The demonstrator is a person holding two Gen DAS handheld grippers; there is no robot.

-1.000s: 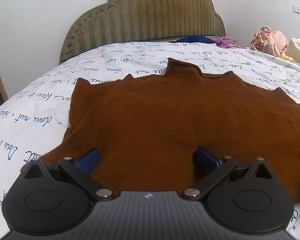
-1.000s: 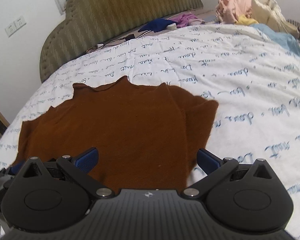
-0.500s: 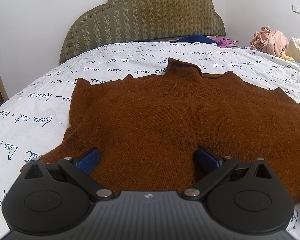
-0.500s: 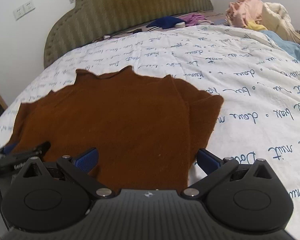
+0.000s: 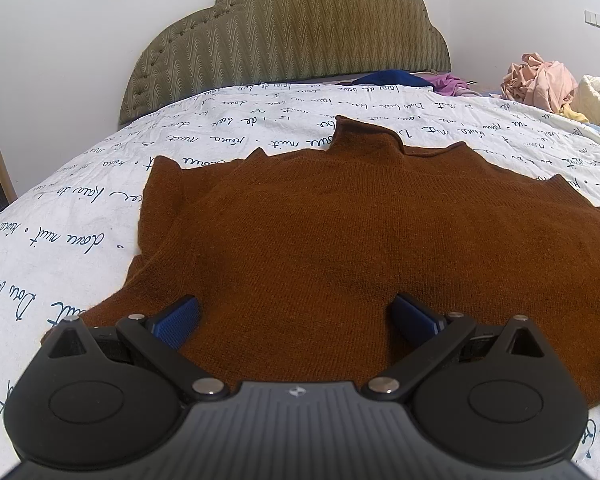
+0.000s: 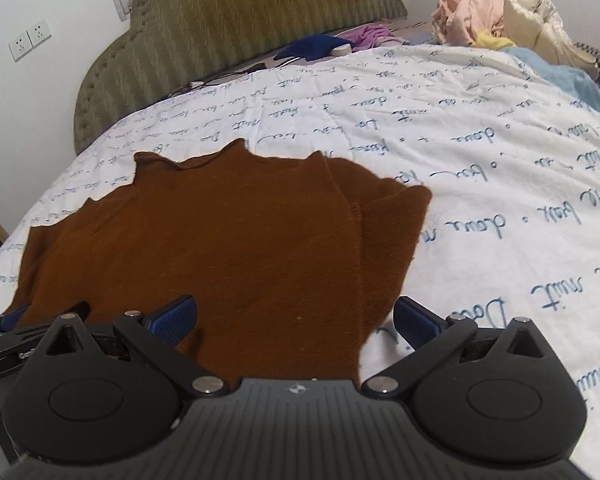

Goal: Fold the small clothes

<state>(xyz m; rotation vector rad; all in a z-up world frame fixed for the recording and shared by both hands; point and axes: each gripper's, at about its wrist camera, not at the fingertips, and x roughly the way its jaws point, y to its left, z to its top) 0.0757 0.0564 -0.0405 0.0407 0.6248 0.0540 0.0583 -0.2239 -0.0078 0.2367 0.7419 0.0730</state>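
Brown sweater (image 5: 340,248) flat on bed (image 5: 80,216), collar toward headboard (image 5: 292,32). Left gripper (image 5: 296,316) at near hem, jaws spread, holding nothing. Right gripper (image 6: 296,316) over right hem corner, jaws spread, empty.

— What's it all lying on?
— A bed (image 5: 100,208), white sheet with blue handwriting.
— And on it?
— A brown sweater (image 5: 340,240) spread flat, plus a heap of clothes (image 6: 480,12) near the far corner.
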